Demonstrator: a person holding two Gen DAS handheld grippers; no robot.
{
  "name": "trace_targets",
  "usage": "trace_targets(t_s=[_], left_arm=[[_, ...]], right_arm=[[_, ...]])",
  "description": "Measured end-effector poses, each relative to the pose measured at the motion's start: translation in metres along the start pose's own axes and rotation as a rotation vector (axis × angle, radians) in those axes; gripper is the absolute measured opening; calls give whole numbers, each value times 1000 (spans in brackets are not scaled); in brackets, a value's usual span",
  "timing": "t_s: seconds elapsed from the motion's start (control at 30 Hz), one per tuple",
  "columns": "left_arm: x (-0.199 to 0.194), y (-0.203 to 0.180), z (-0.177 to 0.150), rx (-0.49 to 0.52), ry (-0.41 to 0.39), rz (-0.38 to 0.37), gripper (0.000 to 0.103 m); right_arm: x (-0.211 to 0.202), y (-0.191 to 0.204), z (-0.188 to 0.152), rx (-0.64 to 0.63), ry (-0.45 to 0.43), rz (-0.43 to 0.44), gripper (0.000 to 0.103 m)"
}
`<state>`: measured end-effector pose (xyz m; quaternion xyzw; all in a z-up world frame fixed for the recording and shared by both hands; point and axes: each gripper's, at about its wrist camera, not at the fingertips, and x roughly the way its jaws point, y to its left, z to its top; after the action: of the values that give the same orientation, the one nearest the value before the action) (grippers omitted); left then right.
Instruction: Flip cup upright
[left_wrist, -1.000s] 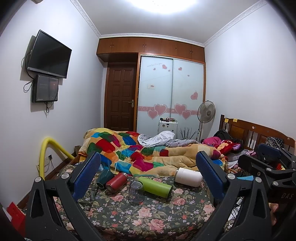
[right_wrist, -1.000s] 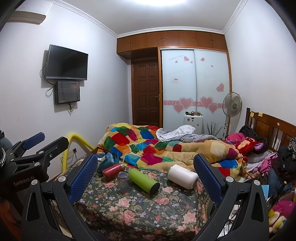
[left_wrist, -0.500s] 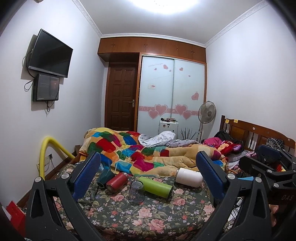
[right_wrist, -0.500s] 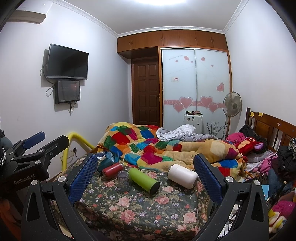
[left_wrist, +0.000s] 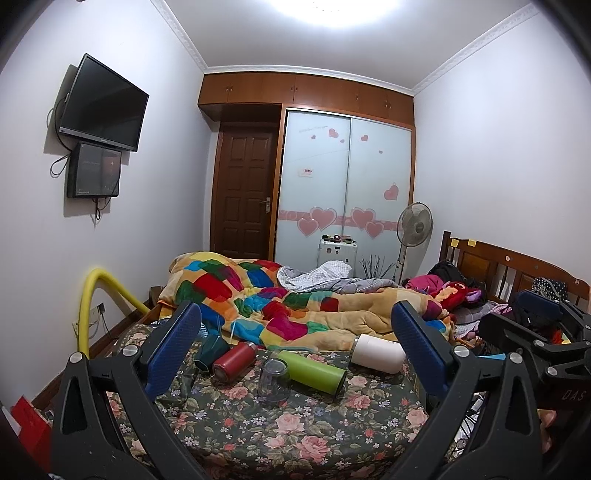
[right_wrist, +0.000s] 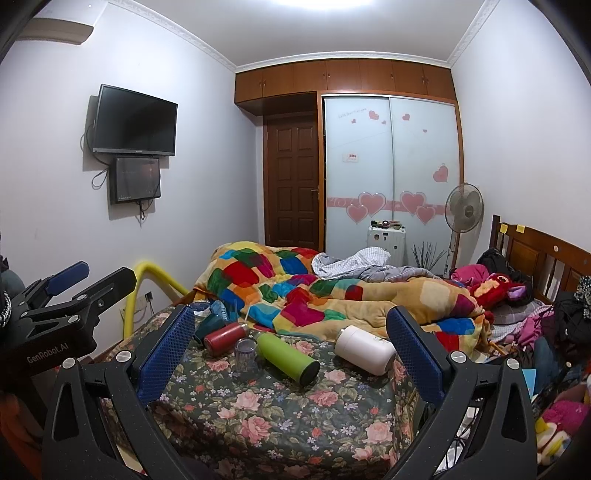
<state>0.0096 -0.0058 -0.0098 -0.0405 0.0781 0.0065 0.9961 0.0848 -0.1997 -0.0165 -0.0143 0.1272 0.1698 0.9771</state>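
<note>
A clear glass cup (left_wrist: 273, 379) stands upside down on the floral bed cover (left_wrist: 266, 432), between a red bottle (left_wrist: 233, 361) and a green bottle (left_wrist: 313, 371), both lying down. It also shows in the right wrist view (right_wrist: 246, 356). A dark teal cup (left_wrist: 211, 350) lies tipped behind the red bottle. A white bottle (left_wrist: 377, 353) lies to the right. My left gripper (left_wrist: 295, 350) is open and empty, well short of the cups. My right gripper (right_wrist: 291, 350) is open and empty too.
A patchwork quilt (left_wrist: 280, 299) is heaped behind the bottles. A yellow tube (left_wrist: 92, 295) arches at the bed's left side. A wooden headboard (left_wrist: 517, 266) and piled clothes are at the right. The other gripper shows at each view's edge.
Both views have shifted only slightly; the grippers stay open and the cups and bottles have not moved.
</note>
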Motion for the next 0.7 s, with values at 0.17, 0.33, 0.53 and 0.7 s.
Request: trace_targets(t_s=[0.17, 0.33, 0.53, 0.7], left_arm=[[0, 1, -1, -3, 0, -1, 103], [1, 1, 0, -3, 1, -1, 103], [0, 3, -2, -7, 4, 1, 103], [3, 3, -5, -14, 17, 5, 103]], right_arm=[[0, -1, -1, -1, 1, 0, 103], [1, 0, 1, -1, 3, -1, 103], [2, -3, -6, -1, 9, -2, 103], [9, -1, -14, -6, 28, -5, 103]])
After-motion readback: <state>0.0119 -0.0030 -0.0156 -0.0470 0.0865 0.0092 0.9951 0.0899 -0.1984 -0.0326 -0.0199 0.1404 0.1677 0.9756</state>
